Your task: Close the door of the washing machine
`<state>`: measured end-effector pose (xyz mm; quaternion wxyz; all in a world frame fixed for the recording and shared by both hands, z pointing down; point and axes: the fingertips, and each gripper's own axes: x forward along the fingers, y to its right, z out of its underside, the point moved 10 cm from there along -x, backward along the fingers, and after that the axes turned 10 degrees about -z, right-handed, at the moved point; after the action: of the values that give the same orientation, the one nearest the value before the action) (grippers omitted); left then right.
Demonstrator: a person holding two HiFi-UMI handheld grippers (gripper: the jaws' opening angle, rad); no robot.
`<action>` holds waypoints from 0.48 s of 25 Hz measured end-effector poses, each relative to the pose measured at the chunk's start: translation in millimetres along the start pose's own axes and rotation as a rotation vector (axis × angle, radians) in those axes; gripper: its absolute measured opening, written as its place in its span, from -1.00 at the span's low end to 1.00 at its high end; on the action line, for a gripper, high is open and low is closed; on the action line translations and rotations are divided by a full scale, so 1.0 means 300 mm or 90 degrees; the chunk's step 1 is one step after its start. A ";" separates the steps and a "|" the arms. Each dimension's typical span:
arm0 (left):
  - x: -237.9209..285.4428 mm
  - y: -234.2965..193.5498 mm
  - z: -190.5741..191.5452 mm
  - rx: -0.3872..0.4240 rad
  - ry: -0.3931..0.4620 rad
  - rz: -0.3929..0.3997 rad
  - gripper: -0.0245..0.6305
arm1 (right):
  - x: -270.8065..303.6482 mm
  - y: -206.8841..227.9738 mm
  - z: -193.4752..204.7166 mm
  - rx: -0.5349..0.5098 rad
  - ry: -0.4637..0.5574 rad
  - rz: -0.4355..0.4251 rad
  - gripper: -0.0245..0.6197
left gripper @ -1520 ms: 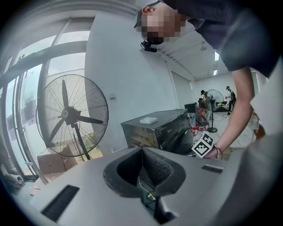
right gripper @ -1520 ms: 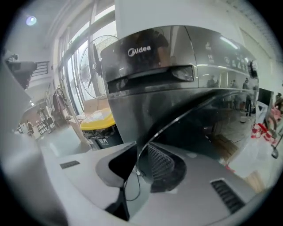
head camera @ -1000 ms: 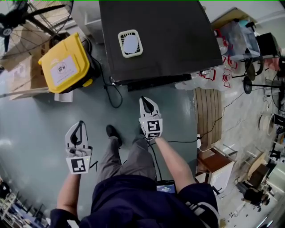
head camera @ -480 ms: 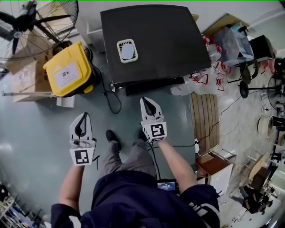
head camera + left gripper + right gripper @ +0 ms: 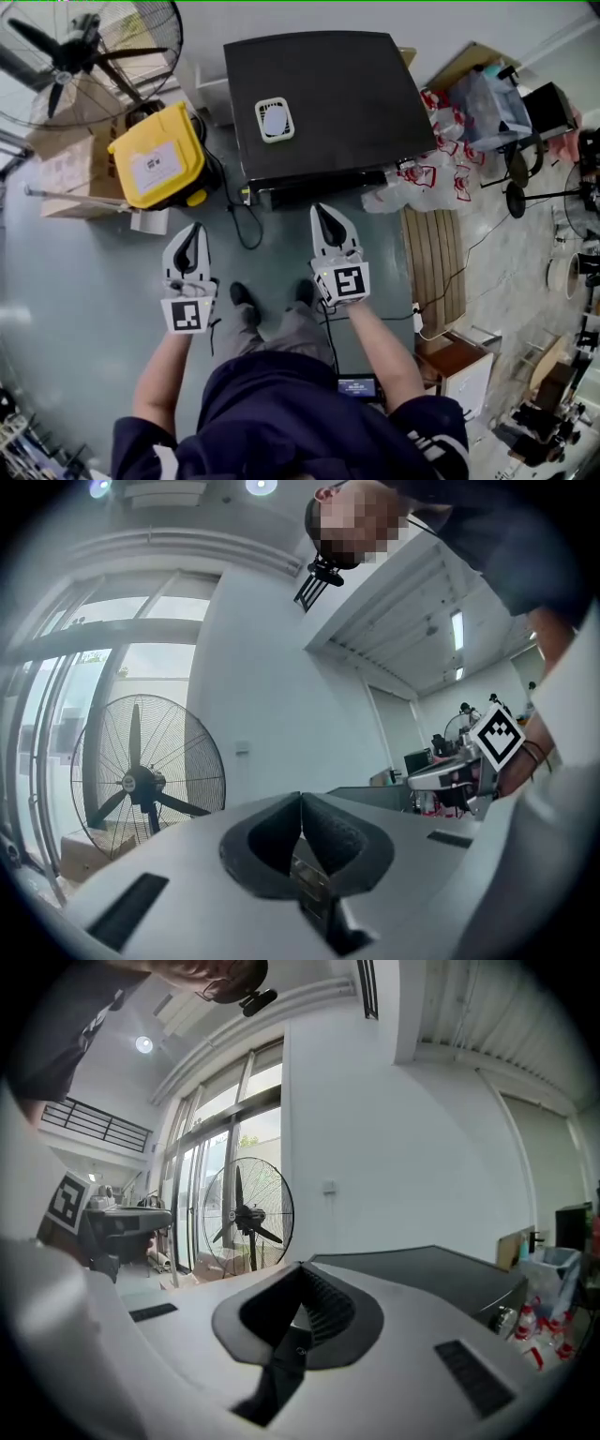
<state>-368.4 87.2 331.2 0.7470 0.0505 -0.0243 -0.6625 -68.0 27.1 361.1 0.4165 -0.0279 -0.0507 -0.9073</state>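
Black-topped washing machine (image 5: 323, 103) faces the person (image 5: 281, 412); left hand-held gripper (image 5: 195, 230) and right hand-held gripper (image 5: 323, 210) closed, empty.

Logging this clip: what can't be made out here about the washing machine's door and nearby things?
- Door: the head view shows only the black top of the washing machine. Its front is hidden under the top's edge, so open or closed cannot be told.
- Gripper views: the left gripper and right gripper block all but the machine's top.
- White slatted item on top, head view: too small to identify.
- Label on the yellow bin, head view: print too small.
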 end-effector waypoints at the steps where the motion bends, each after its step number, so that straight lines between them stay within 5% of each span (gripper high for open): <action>1: -0.002 0.003 -0.014 -0.002 0.005 -0.002 -0.85 | -0.008 0.001 -0.024 -0.004 0.001 0.001 -0.86; 12: -0.063 0.005 -0.145 -0.008 0.054 -0.025 -0.85 | -0.073 -0.031 -0.252 -0.052 0.012 -0.016 -0.86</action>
<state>-364.8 108.0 288.6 0.7347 0.0740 0.0122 -0.6742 -61.5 40.9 283.5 0.4038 -0.0360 -0.0101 -0.9141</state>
